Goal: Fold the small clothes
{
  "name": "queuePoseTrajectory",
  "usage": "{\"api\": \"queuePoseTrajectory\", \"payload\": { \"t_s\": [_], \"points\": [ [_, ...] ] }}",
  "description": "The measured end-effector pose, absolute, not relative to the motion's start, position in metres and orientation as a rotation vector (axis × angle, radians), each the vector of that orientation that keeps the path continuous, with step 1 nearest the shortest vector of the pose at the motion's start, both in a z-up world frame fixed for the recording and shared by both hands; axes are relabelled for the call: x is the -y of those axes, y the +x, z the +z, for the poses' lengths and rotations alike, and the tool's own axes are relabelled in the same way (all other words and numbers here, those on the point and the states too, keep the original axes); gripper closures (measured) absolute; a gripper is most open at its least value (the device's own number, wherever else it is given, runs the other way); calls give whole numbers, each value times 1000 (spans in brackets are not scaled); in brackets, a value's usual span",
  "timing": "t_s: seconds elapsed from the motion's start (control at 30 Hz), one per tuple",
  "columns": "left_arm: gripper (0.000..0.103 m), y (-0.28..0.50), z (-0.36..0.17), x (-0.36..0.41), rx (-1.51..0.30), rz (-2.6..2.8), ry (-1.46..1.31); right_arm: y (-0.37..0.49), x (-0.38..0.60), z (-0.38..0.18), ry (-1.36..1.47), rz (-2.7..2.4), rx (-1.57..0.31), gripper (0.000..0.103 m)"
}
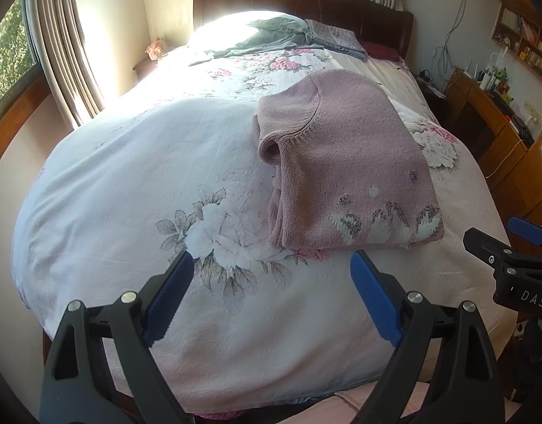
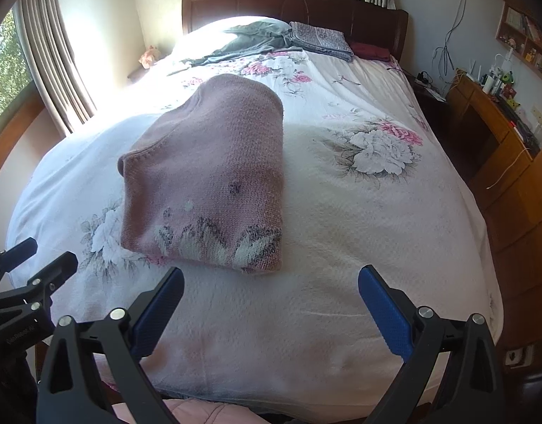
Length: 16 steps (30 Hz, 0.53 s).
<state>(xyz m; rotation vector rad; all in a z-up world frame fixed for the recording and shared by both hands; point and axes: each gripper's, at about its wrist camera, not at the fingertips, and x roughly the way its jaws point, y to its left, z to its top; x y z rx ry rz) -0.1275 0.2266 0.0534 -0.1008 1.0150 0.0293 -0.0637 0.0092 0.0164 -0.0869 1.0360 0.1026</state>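
Note:
A small pink knitted sweater (image 1: 345, 162) with a white and grey pattern along its near edge lies folded into a compact rectangle on the bed; the right wrist view shows the same sweater (image 2: 211, 176). My left gripper (image 1: 272, 265) hovers open just short of the sweater's near edge, nothing between its blue pads. My right gripper (image 2: 271, 281) is open too, held just in front of the sweater's near right corner and apart from it. Each gripper shows at the edge of the other's view: the right gripper (image 1: 511, 247) and the left gripper (image 2: 30, 258).
The bed carries a white floral bedspread (image 1: 136, 176). Near the dark headboard (image 2: 306, 3) lie a grey garment (image 2: 257, 39) and a folded patterned cloth (image 2: 320, 40). Curtains and a window stand at left, a wooden desk (image 2: 493, 120) with clutter at right.

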Motion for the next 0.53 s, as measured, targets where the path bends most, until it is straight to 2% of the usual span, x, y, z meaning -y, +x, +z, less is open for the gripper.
{"api": "queuePoseTrajectory", "payload": {
  "t_s": [0.53],
  "points": [
    [14, -126, 54, -228, -1020, 29, -101, -59, -1, 10, -58, 73, -1071, 4]
  ]
}}
